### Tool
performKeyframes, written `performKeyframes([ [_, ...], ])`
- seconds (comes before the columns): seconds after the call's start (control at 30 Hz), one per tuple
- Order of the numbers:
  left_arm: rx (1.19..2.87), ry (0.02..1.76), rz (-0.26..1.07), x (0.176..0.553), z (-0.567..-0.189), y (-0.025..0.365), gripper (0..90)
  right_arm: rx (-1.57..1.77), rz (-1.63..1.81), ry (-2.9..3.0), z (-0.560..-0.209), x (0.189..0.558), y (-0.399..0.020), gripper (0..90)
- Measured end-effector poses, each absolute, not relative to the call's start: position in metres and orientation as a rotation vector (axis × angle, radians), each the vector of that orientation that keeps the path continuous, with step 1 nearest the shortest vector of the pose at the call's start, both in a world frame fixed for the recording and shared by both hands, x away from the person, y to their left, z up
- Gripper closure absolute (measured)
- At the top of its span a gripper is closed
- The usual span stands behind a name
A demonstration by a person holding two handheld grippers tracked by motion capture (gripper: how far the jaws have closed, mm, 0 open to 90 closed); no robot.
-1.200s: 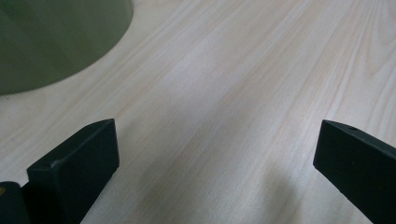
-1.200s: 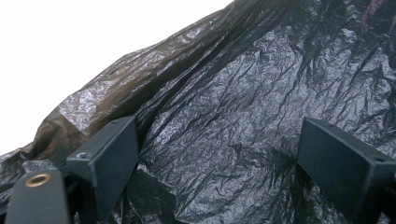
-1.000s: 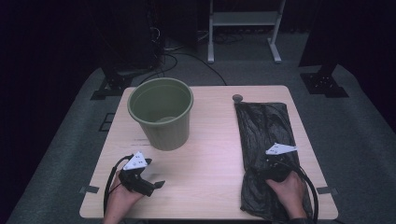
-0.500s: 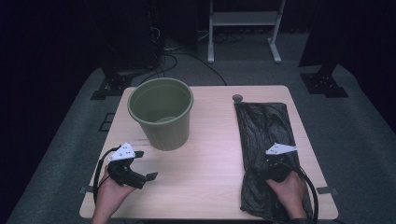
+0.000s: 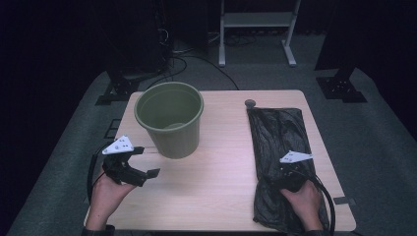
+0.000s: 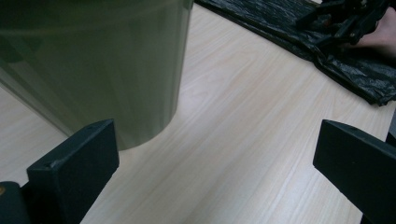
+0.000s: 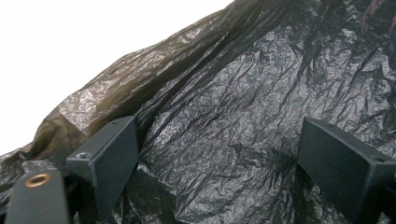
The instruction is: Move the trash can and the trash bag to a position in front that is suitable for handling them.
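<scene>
An olive-green plastic bucket (image 5: 169, 118) stands upright and empty on the left half of the wooden table (image 5: 216, 182). A crumpled black plastic bag (image 5: 275, 130) lies flat along the table's right side. My left gripper (image 5: 146, 161) hovers open above the front left corner and points right, toward the bucket's base. In the left gripper view the bucket wall (image 6: 88, 65) is close at the left, and the bag (image 6: 280, 23) lies far off. My right gripper (image 5: 290, 172) rests on the near part of the bag. Its jaws stand wide over the wrinkled film (image 7: 261, 93) without pinching it.
A small dark round object (image 5: 250, 103) sits on the table just beyond the bag's far end. Bare wood lies between bucket and bag. Beyond the table stand a white frame (image 5: 255, 29), dark stands and cables on the grey floor.
My left gripper has risen off the table and drifted a little left, still open. The right gripper, the bucket and the bag have stayed where they were.
</scene>
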State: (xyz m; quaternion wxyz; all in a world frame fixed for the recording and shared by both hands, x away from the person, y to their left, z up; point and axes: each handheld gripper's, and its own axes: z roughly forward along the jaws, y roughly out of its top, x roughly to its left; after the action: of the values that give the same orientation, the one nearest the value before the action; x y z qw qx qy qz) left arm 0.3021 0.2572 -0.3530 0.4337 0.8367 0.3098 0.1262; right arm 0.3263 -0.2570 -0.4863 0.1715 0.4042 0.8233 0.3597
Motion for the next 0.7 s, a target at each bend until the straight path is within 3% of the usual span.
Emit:
performKeyframes([
  [0.7,2.063,0.723,0.385,0.339,-0.282,0.260,0.0,1.149,1.022,2.337,-0.486,0.326,-0.257,11.3],
])
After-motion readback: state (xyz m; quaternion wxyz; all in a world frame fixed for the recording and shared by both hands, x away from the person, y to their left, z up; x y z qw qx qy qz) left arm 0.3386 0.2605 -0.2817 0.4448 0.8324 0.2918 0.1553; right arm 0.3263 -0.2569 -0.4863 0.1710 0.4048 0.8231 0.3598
